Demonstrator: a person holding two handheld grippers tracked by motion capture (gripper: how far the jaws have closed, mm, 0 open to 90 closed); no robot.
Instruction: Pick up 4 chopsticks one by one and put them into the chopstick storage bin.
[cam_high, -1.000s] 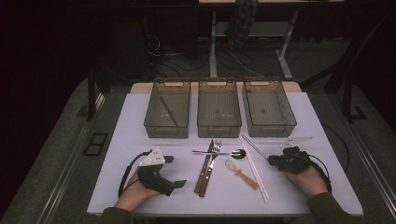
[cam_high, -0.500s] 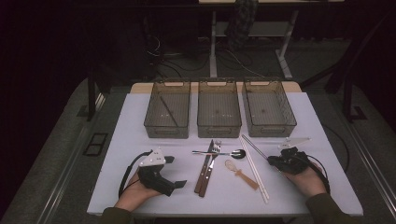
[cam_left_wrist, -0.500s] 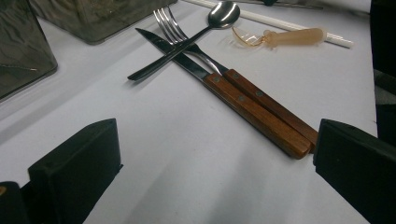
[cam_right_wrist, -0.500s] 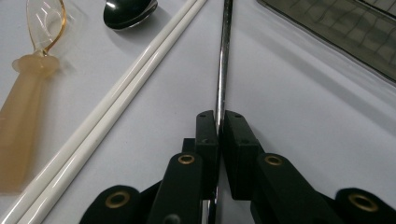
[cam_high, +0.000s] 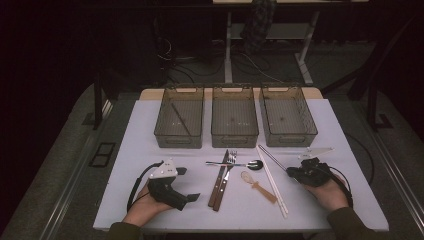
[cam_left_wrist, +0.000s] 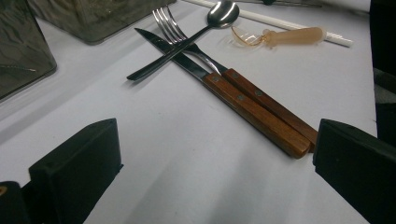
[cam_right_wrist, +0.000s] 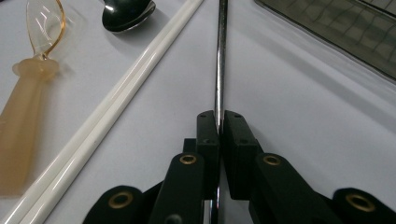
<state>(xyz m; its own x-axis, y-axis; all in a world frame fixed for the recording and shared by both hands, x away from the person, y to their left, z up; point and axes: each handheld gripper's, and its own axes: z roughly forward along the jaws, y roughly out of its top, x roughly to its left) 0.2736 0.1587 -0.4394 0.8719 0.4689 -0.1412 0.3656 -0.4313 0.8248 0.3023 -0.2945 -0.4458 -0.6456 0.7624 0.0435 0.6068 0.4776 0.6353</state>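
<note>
Going left to right across the tabletop (cam_high: 150, 130): the left gripper (cam_high: 187, 191) rests near the front edge with its jaws wide apart and nothing between them. In the left gripper view, the wood-handled knife (cam_left_wrist: 219, 86) and fork (cam_left_wrist: 233, 79) lie just ahead of it, side by side, with a metal spoon (cam_left_wrist: 187, 39) crossing over them.

Further right there's a clear plastic spoon (cam_high: 257, 186), then a pair of white chopsticks (cam_high: 272, 181).

The bit that matters is on the right. The right gripper (cam_right_wrist: 219, 122) is clamped tight on the near end of a thin metal chopstick (cam_right_wrist: 220, 56), and the stick's long axis runs straight out from the jaws, pointing away toward the bins. In the high view it angles up and left from the gripper, toward the right bin (cam_high: 287, 116).

The right hand (cam_high: 327, 192) is the one on it, so I'd guess the lift goes that way. Being held by one end, the stick will probably droop at its tip.
</note>
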